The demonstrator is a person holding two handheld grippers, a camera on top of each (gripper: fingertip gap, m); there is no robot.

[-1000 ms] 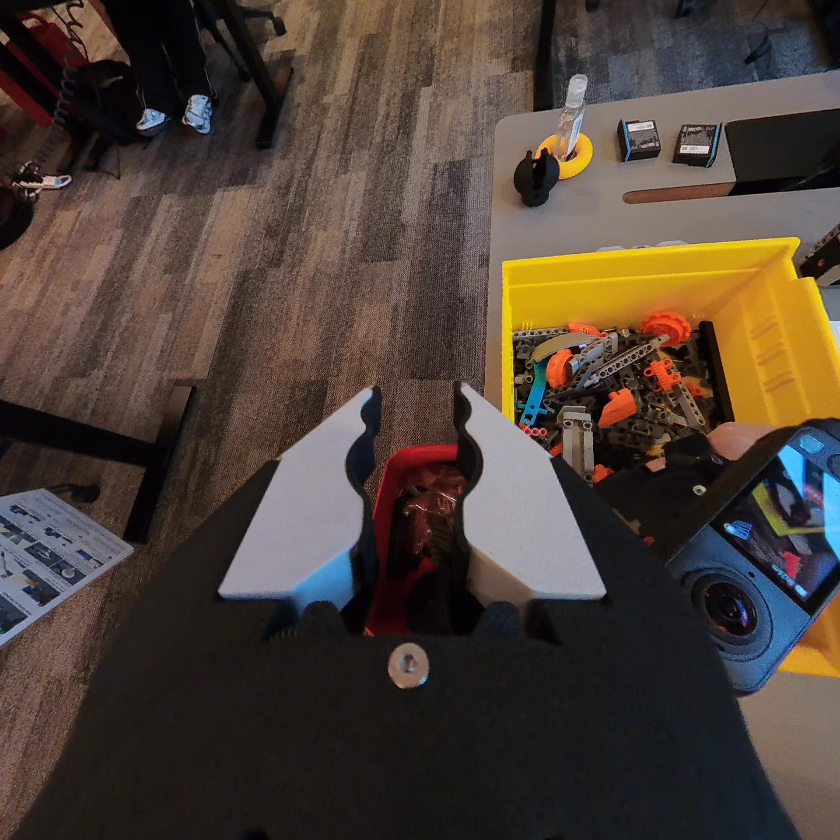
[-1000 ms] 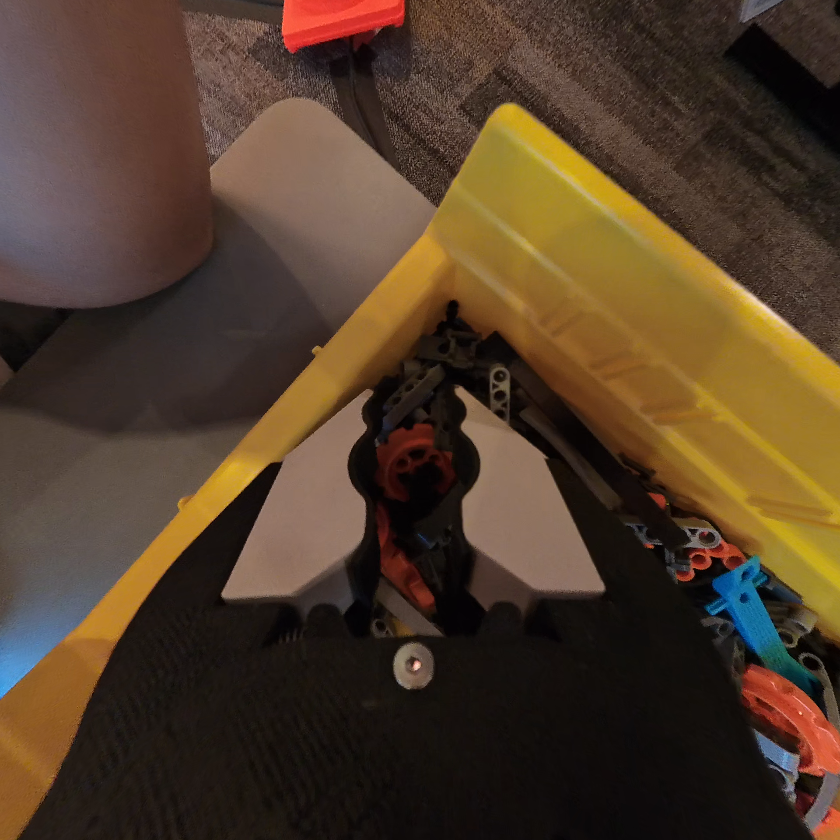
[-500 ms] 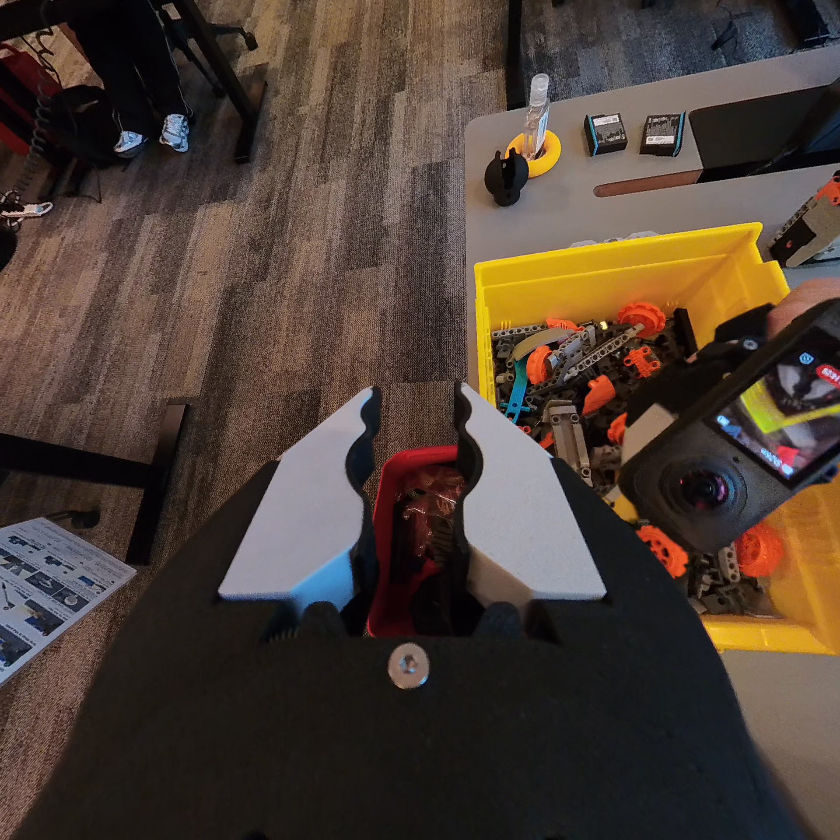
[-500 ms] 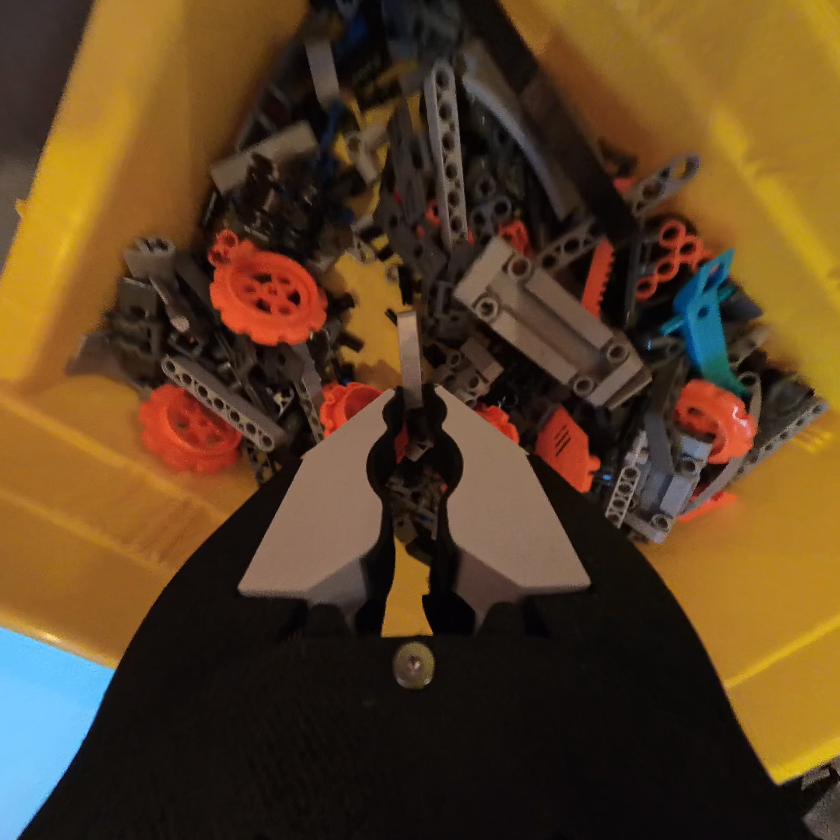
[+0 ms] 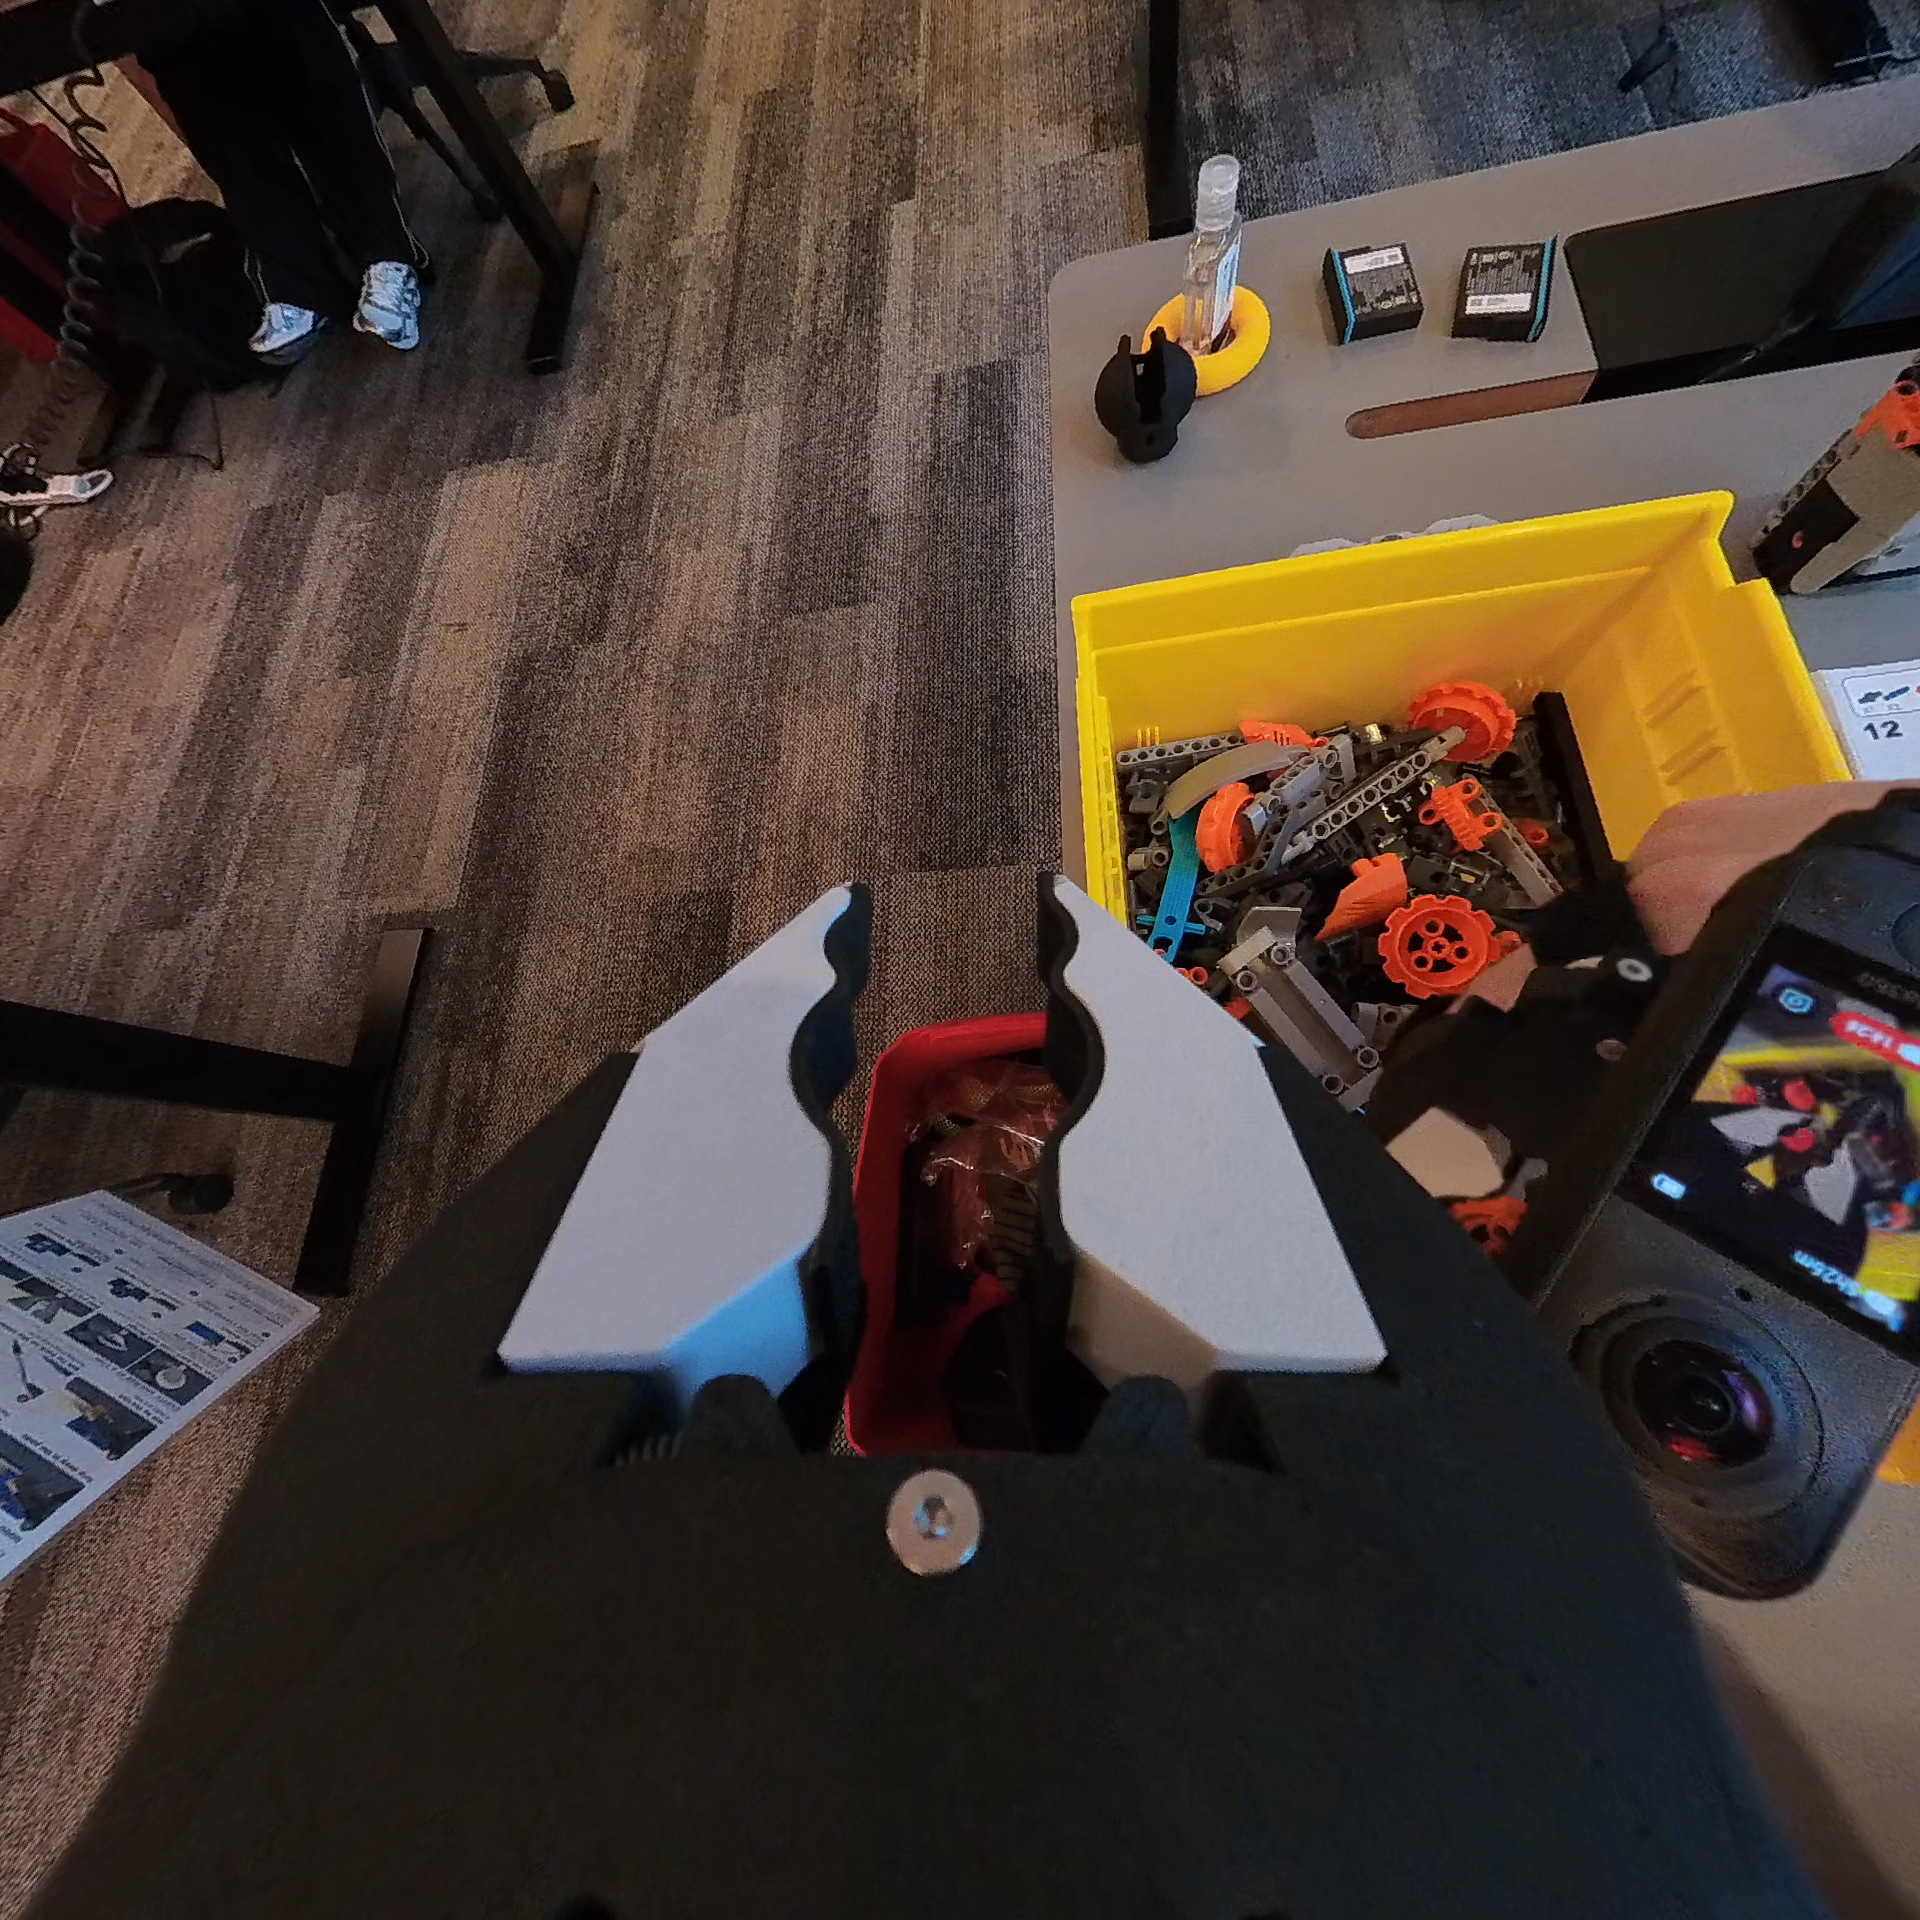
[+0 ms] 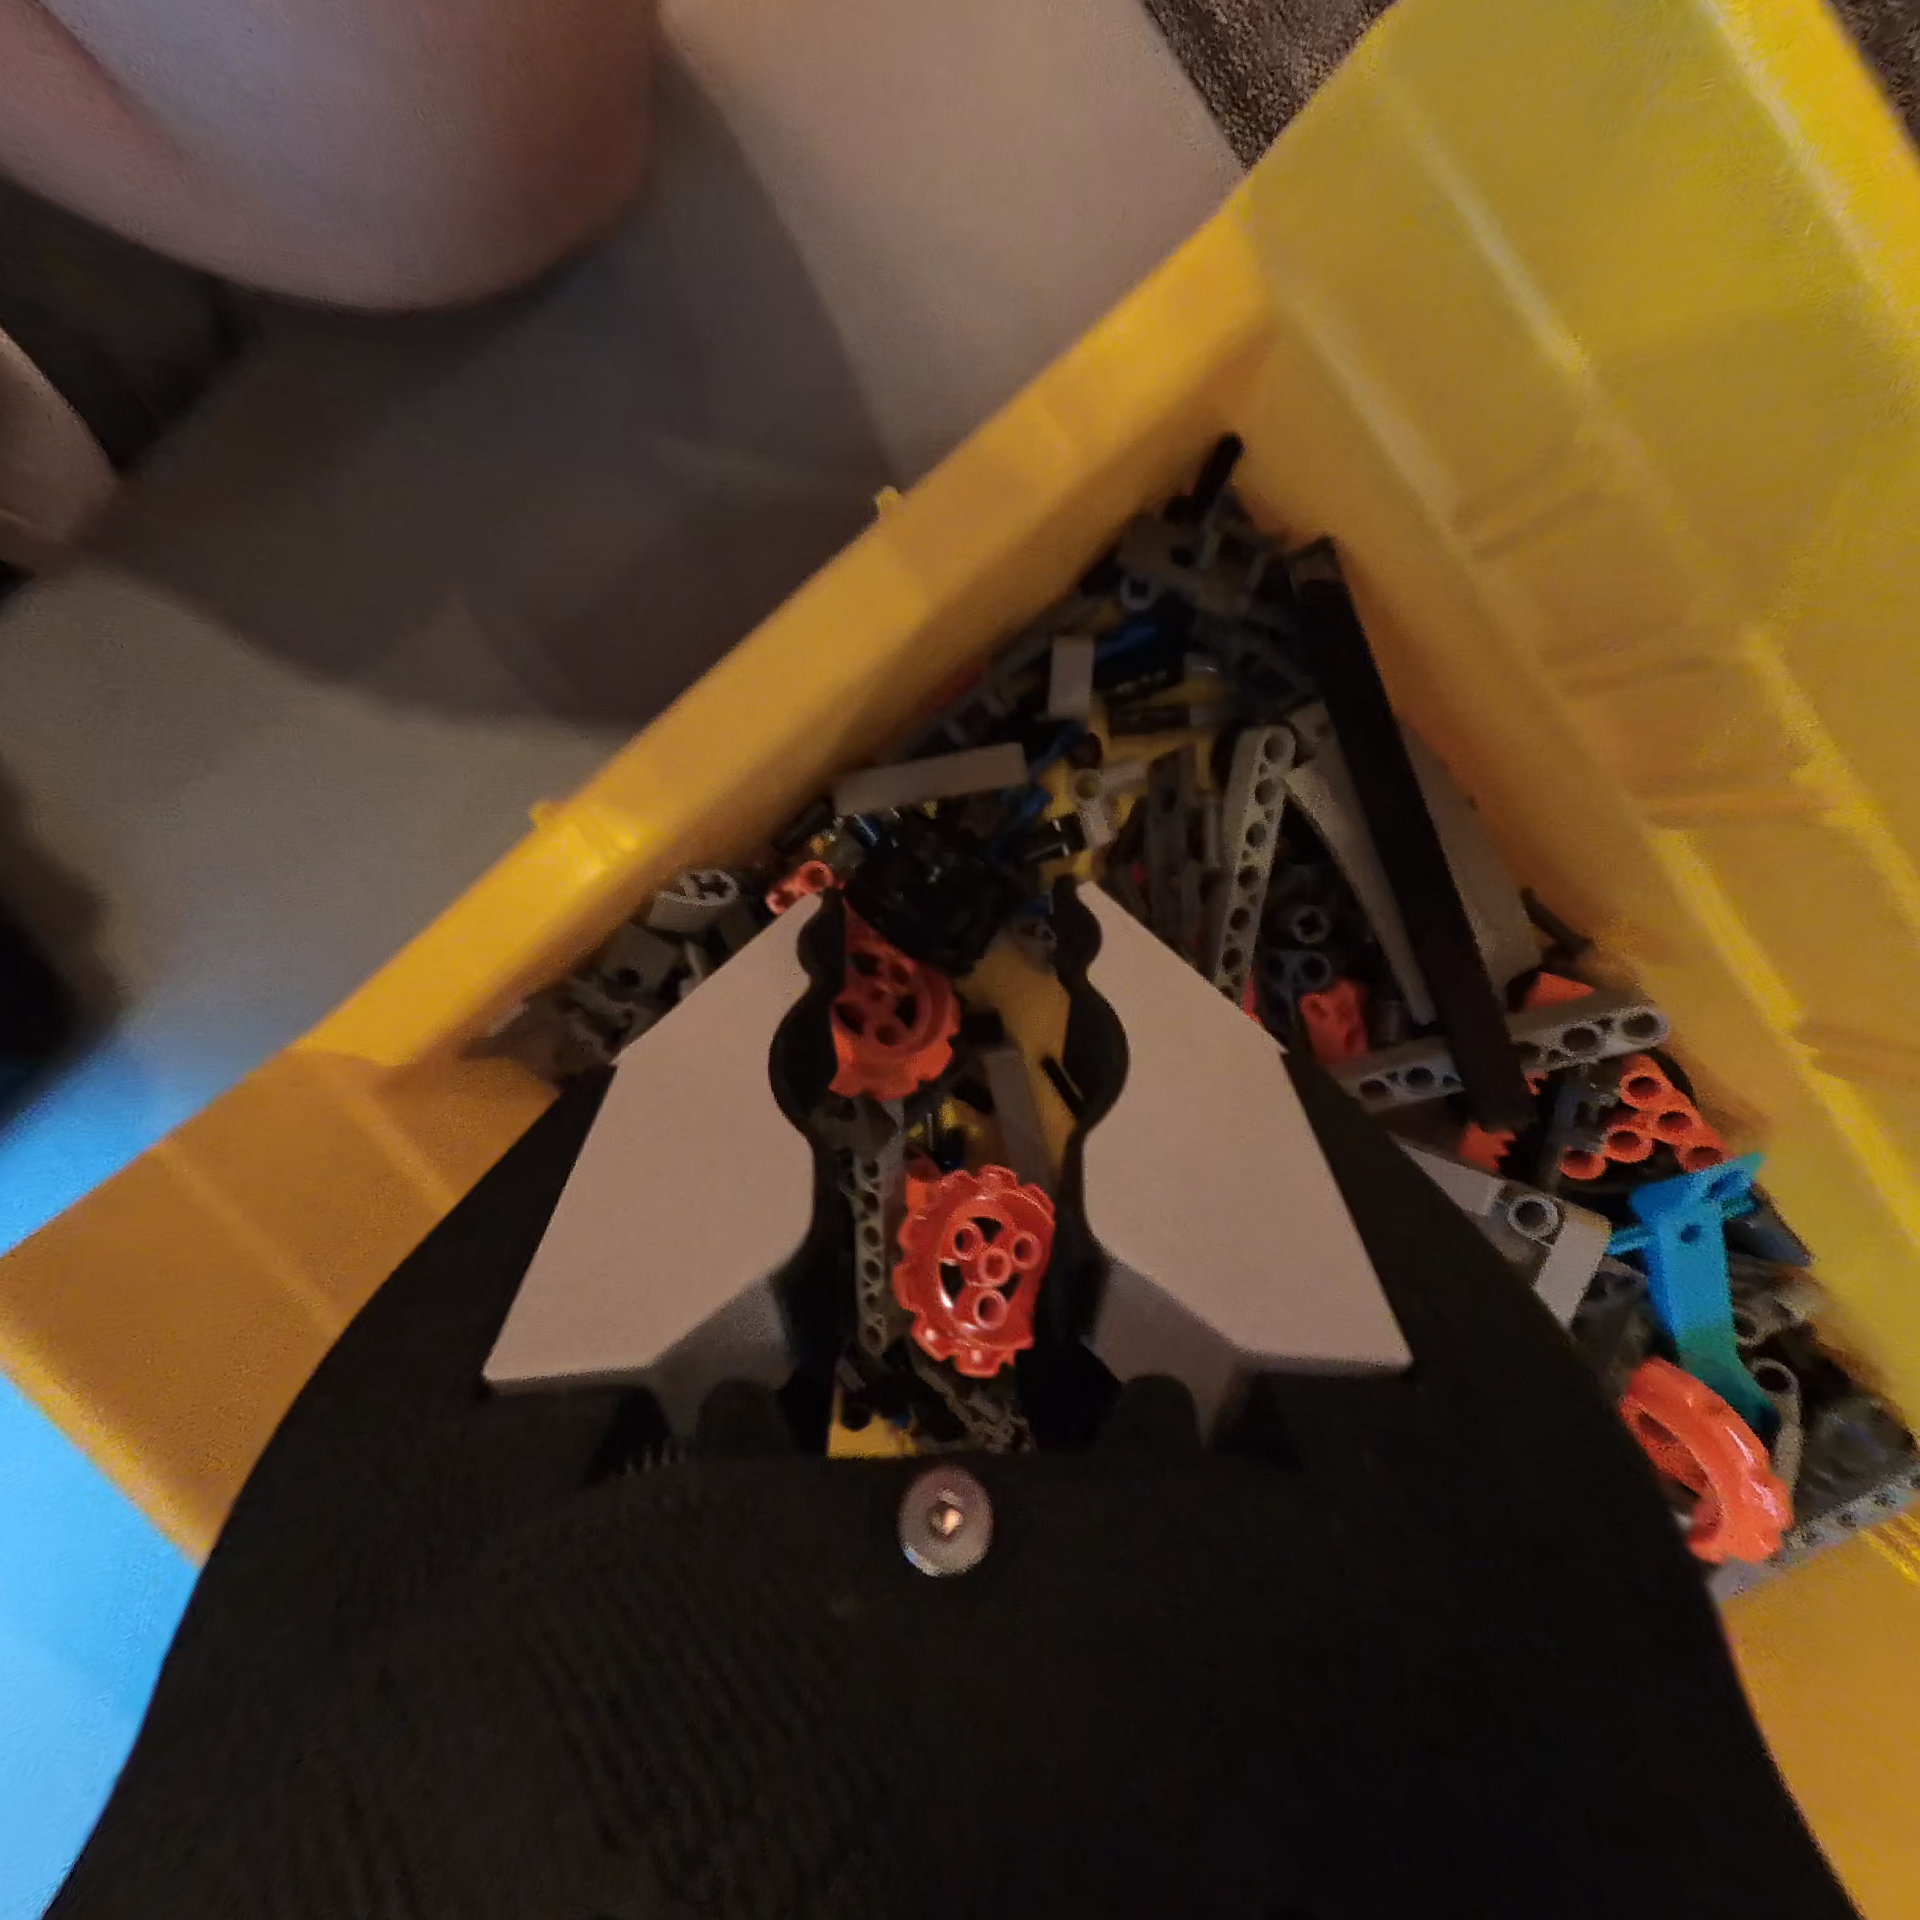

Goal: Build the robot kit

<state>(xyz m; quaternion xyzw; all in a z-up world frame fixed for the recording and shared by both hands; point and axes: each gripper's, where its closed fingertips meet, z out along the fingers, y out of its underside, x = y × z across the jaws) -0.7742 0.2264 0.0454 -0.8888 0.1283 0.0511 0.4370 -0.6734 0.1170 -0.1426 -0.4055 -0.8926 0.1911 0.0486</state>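
Note:
My left gripper (image 5: 951, 899) is open and empty, held high over the floor. A red bin (image 5: 961, 1049) with dark and reddish contents shows through its gap, far below. My right gripper (image 6: 948, 909) is open low over a yellow bin (image 6: 1558, 312) full of grey, black and orange construction pieces. Two orange gear wheels, one near the tips (image 6: 888, 1023) and one near the base (image 6: 971, 1262), lie between its fingers. A black piece (image 6: 925, 883) lies at the tips. In the left wrist view the right gripper's camera body (image 5: 1745, 1299) hangs over the yellow bin (image 5: 1403, 582).
The bin stands on a grey table (image 5: 1195, 499) with a clear bottle in a yellow ring (image 5: 1210, 281), a black knob-like part (image 5: 1143, 400) and two small black boxes (image 5: 1371, 291). A printed sheet (image 5: 114, 1340) lies on the floor. A person's arm (image 6: 312, 135) is at the bin's far side. My hands' fingertips stand some 25 cm from each other.
My right gripper's jaws have opened wider, and it has swung from the middle of the bin back towards a corner. My left gripper has stayed open over the red bin.

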